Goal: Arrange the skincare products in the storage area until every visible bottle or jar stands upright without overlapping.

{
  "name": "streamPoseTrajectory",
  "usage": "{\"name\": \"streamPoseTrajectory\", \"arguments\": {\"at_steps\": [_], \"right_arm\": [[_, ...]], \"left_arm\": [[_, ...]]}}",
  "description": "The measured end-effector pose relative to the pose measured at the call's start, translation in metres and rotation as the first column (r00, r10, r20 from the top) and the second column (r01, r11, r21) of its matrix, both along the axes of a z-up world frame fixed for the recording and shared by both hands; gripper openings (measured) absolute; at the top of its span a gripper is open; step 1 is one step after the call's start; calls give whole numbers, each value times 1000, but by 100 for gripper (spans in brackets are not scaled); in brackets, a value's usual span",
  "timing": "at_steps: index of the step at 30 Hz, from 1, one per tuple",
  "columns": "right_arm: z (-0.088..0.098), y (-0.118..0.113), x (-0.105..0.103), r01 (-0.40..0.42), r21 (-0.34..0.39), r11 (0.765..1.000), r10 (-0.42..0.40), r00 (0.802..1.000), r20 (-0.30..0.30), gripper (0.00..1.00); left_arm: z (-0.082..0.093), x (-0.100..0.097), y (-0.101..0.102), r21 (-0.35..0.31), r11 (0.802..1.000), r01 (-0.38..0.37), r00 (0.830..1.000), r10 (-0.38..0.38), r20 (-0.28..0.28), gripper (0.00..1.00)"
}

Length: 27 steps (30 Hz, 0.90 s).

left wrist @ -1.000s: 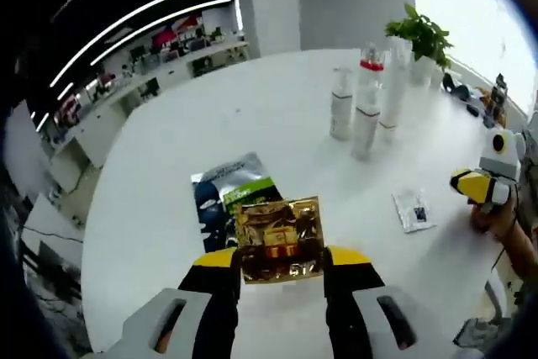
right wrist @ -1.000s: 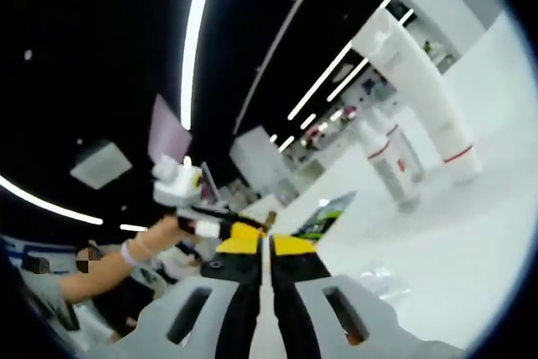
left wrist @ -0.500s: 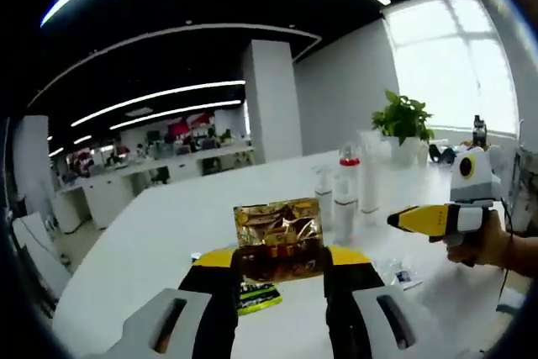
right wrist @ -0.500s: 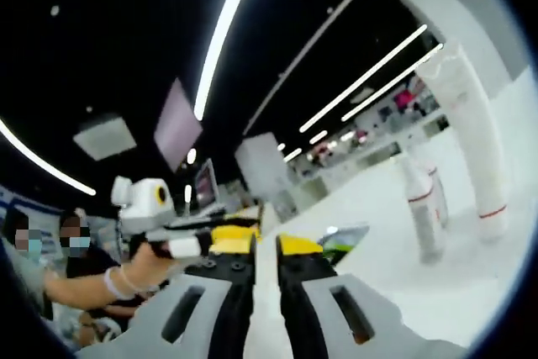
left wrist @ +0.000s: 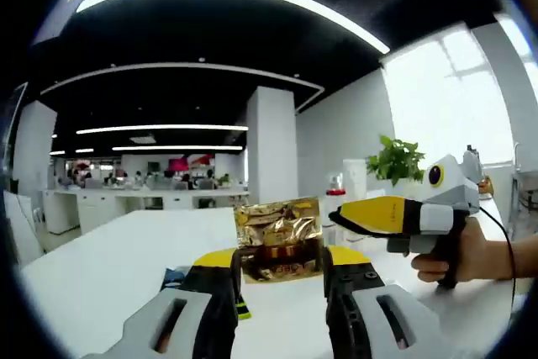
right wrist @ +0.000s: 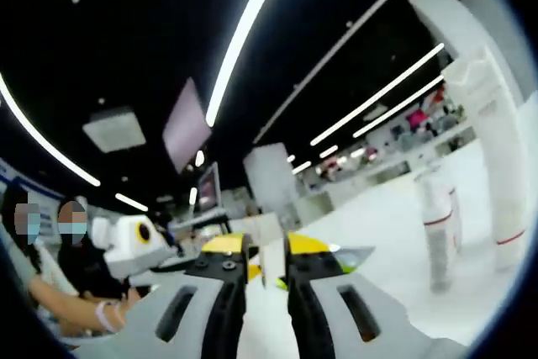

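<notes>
My left gripper (left wrist: pixel 279 263) is shut on a crinkled gold sachet (left wrist: pixel 278 238), held up above the white table (left wrist: pixel 101 250). The right gripper (left wrist: pixel 338 217), in a person's hand (left wrist: pixel 465 251), comes in from the right, its yellow tip just beside the sachet. In the right gripper view its jaws (right wrist: pixel 266 260) stand slightly apart with nothing between them. A tall white tube (right wrist: pixel 499 166) and two white bottles with red bands (right wrist: pixel 439 226) stand upright at the right. The red-capped bottle (left wrist: pixel 334 182) shows behind the right gripper.
A dark and green sachet (right wrist: pixel 349 255) lies flat on the table, its edge (left wrist: pixel 173 278) also seen beside my left jaw. A potted plant (left wrist: pixel 396 161) stands at the far side. People sit at the left (right wrist: pixel 71 266). Office desks fill the background.
Both views have tilted up toward the ceiling. The right gripper has come close to the gold sachet. Its jaws have parted a little from shut.
</notes>
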State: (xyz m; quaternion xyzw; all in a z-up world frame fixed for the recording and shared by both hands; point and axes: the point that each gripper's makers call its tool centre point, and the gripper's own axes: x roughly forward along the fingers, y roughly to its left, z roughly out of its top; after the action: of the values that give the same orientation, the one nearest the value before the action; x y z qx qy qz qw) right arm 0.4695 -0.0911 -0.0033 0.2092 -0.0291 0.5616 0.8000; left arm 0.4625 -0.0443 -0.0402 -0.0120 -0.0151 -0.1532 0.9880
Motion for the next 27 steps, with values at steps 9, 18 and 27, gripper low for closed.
{"name": "streamPoseTrajectory", "arguments": {"at_steps": [9, 18, 27], "right_arm": [[-9, 3, 1, -13, -43, 999, 12, 1000, -9, 15], [-16, -2, 7, 4, -52, 999, -6, 999, -37, 15], [-23, 3, 0, -29, -87, 996, 24, 998, -50, 12]], "left_arm": [[-12, 1, 2, 8, 1000, -22, 1000, 22, 6, 40], [-17, 4, 5, 22, 999, -48, 999, 49, -10, 40], [-21, -2, -16, 54, 998, 46, 999, -45, -23, 40]]}}
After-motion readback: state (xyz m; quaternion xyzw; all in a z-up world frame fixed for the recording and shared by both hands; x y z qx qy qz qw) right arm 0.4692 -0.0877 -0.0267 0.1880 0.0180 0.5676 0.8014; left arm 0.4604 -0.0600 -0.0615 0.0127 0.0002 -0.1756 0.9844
